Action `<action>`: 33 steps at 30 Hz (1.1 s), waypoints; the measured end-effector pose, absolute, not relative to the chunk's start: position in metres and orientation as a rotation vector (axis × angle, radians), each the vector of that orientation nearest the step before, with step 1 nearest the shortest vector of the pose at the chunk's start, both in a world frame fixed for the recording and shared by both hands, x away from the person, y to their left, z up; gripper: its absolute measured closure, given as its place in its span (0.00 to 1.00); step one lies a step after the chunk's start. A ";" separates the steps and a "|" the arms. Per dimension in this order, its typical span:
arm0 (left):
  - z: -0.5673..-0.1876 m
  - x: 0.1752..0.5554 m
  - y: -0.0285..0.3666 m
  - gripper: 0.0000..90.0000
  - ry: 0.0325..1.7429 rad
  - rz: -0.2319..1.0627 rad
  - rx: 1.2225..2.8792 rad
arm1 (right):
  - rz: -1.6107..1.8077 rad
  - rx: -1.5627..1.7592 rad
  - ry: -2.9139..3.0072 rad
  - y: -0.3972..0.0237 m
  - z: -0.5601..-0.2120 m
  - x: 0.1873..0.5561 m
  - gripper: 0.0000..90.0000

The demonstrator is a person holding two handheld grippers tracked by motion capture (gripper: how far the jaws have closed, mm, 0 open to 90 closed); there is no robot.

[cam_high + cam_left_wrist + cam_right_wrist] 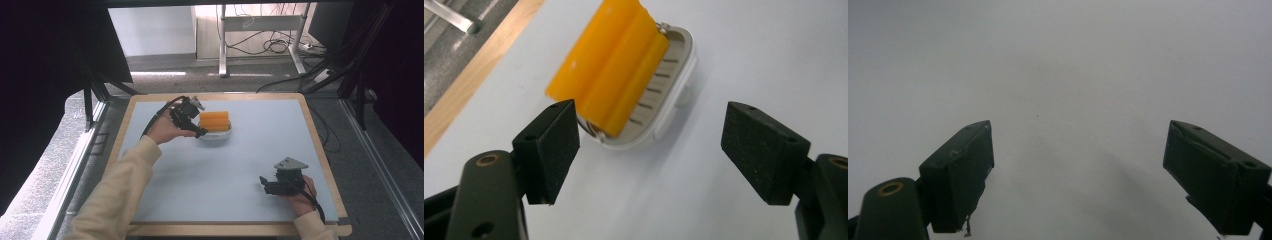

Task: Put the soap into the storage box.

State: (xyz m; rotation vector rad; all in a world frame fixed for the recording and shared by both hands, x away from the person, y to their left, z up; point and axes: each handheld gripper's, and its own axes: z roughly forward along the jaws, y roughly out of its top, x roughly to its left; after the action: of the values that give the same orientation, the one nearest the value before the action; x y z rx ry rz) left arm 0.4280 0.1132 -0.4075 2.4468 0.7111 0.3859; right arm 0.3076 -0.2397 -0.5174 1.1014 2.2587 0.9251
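An orange ridged block (pixel 214 120) lies on a white slotted dish (pixel 216 137) at the back middle of the table. My left gripper (pixel 198 121) stands open just left of the dish and is apart from it. In the left gripper view the block (pixel 609 65) and the dish (pixel 676 70) lie just beyond the open left gripper (pixel 651 145), with nothing between its pads. My right gripper (pixel 266 184) rests low at the front right of the table. It is open, and the right gripper (pixel 1078 165) has bare table surface ahead of it.
The table (pixel 250 155) has a pale grey-blue top with a wooden rim. Beyond its far edge are a grey floor, metal desk legs (pixel 222 45) and loose cables (pixel 272 46). Dark frame struts stand at both sides.
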 end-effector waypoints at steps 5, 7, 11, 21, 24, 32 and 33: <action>-0.411 0.401 0.133 0.25 0.730 0.383 2.407 | 0.914 1.091 2.261 -0.238 -0.517 0.307 0.15; -0.415 0.391 0.142 0.25 0.736 0.380 2.392 | 0.913 1.091 2.259 -0.238 -0.517 0.306 0.15; -0.425 0.371 0.157 0.25 0.763 0.377 2.364 | 0.907 1.091 2.259 -0.238 -0.517 0.307 0.15; -0.462 0.319 0.191 0.25 0.870 0.372 2.303 | 0.904 1.097 2.250 -0.238 -0.517 0.307 0.15; -0.471 0.309 0.201 0.24 0.922 0.363 2.247 | 0.905 1.097 2.249 -0.238 -0.517 0.306 0.15; -0.480 0.297 0.210 0.25 0.959 0.350 2.231 | 0.910 1.082 2.242 -0.238 -0.515 0.304 0.16; -0.480 0.297 0.209 0.25 0.954 0.352 2.236 | 0.907 1.082 2.245 -0.238 -0.515 0.305 0.16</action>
State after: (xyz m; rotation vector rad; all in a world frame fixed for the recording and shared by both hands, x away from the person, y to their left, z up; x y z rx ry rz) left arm 0.2972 0.2091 -0.4799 2.2360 0.9538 0.3517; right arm 0.3046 -0.2381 -0.5155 1.0816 2.2447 0.9068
